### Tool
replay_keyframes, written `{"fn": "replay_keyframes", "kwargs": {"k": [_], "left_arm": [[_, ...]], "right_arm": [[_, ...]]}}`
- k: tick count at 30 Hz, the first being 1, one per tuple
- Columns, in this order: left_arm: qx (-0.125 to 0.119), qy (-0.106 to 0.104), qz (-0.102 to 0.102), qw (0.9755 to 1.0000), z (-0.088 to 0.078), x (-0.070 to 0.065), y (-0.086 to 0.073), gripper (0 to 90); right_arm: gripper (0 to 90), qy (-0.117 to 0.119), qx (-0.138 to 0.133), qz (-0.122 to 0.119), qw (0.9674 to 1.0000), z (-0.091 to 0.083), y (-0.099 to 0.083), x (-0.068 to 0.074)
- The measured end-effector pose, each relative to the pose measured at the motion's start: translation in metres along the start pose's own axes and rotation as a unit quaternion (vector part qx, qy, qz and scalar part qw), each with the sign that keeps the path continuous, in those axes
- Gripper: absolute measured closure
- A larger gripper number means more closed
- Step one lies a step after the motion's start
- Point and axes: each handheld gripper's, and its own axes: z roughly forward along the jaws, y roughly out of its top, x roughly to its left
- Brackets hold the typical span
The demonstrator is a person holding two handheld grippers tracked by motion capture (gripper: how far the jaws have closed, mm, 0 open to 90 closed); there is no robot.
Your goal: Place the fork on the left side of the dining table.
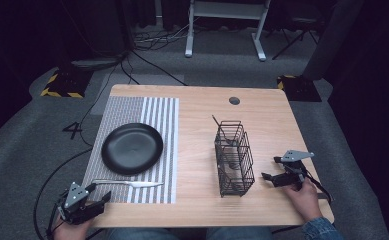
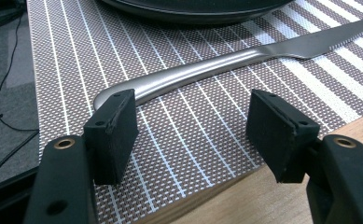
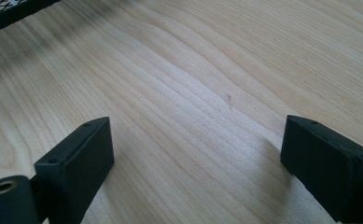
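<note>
High view: table knife [image 1: 128,183] lay untouched at placemat's [image 1: 158,115] near edge.
Left gripper [image 1: 98,202]: jaws apart, empty.
Right gripper [image 1: 271,170]: jaws apart, empty.
Left: grasping knife.

Knife [image 1: 127,183] lies on the placemat [image 1: 157,115] before the plate [image 1: 132,148]; wire basket [image 1: 233,158] stands right

The bench [image 1: 262,107] is made of light wood and has a small round hole [image 1: 234,100] near its far edge. It stands on a grey carpet floor [image 1: 22,150]. Black cables [image 1: 132,65] lie on the floor on the far left side. Two blocks with yellow and black stripes [image 1: 62,85] sit on the floor, one at the far left and one at the far right. Far away stands a white frame with two legs [image 1: 227,25]. The room around is very dark.
</note>
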Motion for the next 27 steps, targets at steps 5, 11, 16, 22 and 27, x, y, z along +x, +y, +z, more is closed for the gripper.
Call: {"fn": "replay_keyframes", "kwargs": {"k": [5, 11, 16, 22, 27], "left_arm": [[0.002, 0.003, 0.006, 1.0, 0.0, -0.001, 0.0, 33.4], [0.005, 0.008, 0.009, 0.9999, -0.001, -0.002, 0.001, 34.2], [-0.008, 0.013, 0.005, 0.9999, -0.008, -0.003, 0.005, 34.7], [-0.021, 0.013, -0.007, 0.9997, -0.021, -0.004, 0.02, 34.5], [-0.048, 0.002, -0.035, 0.9983, -0.031, -0.001, 0.028, 34.7]], "right_arm": [[9.5, 0.0, 0.0, 0.001, 1.0, 0.0, 0.0, 0.0], [9.5, -0.004, 0.0, 0.004, 1.0, 0.0, 0.0, 0.0], [9.5, -0.007, 0.0, 0.006, 1.0, 0.0, 0.0, 0.0], [9.5, -0.014, -0.001, 0.012, 0.9998, 0.0, 0.0, 0.001], [9.5, -0.014, -0.001, 0.013, 0.9998, 0.0, 0.0, 0.002]]}}
